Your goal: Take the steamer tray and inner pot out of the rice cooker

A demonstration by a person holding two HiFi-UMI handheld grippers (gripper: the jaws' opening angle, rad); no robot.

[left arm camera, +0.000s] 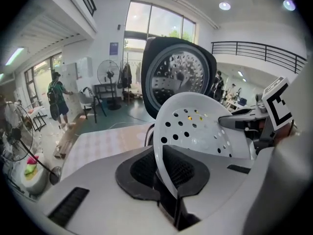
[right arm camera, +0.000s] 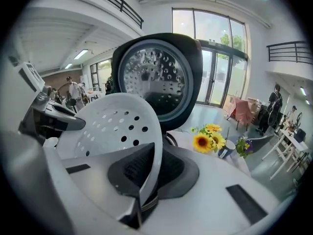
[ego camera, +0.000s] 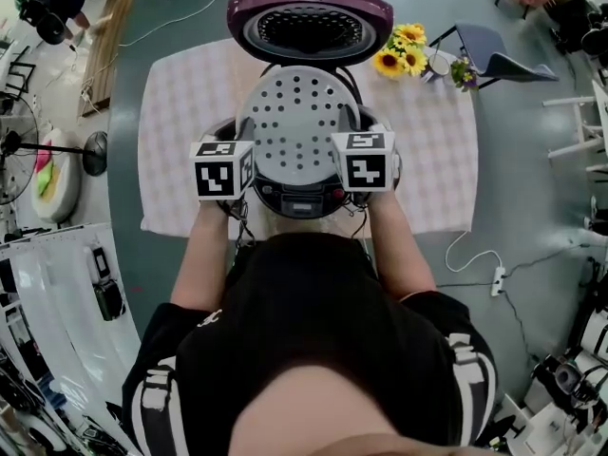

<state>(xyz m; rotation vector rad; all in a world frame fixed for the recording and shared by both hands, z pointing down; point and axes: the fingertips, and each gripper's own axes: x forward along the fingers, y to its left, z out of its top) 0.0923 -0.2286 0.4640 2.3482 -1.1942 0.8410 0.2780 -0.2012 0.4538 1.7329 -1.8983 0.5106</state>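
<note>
The white perforated steamer tray (ego camera: 296, 122) hangs tilted above the rice cooker (ego camera: 302, 200), whose purple lid (ego camera: 309, 22) stands open behind it. My left gripper (ego camera: 245, 158) is shut on the tray's left rim and my right gripper (ego camera: 353, 158) on its right rim. In the left gripper view the tray's edge (left arm camera: 195, 126) runs down between the closed jaws of the left gripper (left arm camera: 164, 177). The right gripper view shows the same: the tray (right arm camera: 117, 126) is pinched in the right gripper (right arm camera: 145, 182). The tray hides the inner pot.
The cooker stands on a checked cloth (ego camera: 180, 141) over a round table. Sunflowers (ego camera: 401, 50) and a cup (ego camera: 439, 63) sit at the back right. A chair (ego camera: 494, 50) is beyond them, a fan (ego camera: 19, 150) stands at the left, and a power strip (ego camera: 497, 278) lies on the floor.
</note>
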